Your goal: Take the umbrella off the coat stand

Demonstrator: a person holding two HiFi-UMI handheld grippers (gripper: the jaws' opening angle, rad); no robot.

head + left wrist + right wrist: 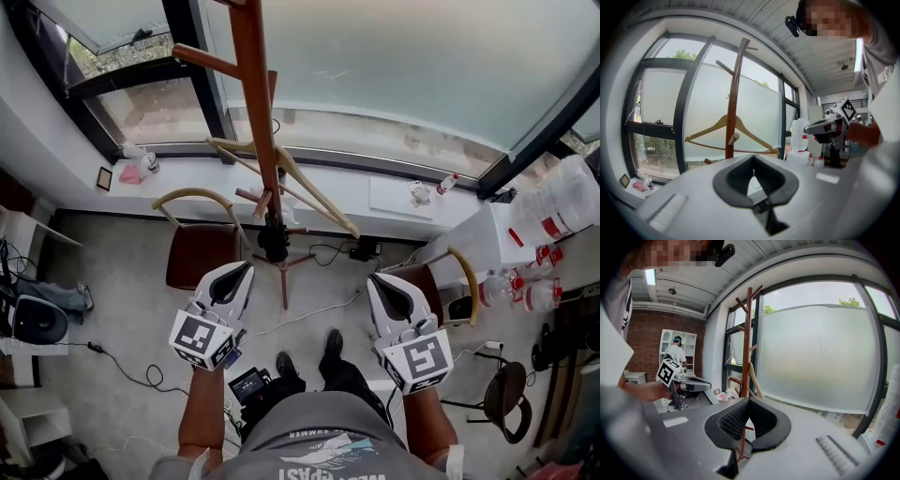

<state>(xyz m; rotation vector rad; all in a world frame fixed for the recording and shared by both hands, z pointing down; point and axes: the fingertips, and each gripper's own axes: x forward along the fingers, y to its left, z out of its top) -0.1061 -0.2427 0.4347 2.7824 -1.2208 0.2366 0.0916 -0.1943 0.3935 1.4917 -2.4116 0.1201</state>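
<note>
Step in hand, as I judge it: the approach. Nothing is gripped yet.

- Left tongs: pressed together, nothing between them.
- Right tongs: pressed together too, also empty.
- Both are held side by side in front of the person. They point toward the coat stand and sit apart from it.
- A small dark bundle hangs against the stand's pole low down, near the base. I take this for the umbrella, but it is too small to be sure. Neither gripper view shows it clearly.
- A wooden hanger hangs on a peg higher up.

Next move, my reading: 1 pair of tongs has to spread, drop toward the dark bundle and pinch it. Then it must lift the bundle clear of its peg without snagging the hanger. The second pair could steady the pole.

Surface and room:
- The stand rests on a grey floor by a frosted window, with a white sill below it.
- A small bottle sits on the sill.
- 2 chairs flank the stand, 1 on the left and 1 on the right.
- A white surface at the right sits beside large water jugs.
- A cable trails across the floor.
- The right gripper view shows a second person far back, by a brick wall.
</note>
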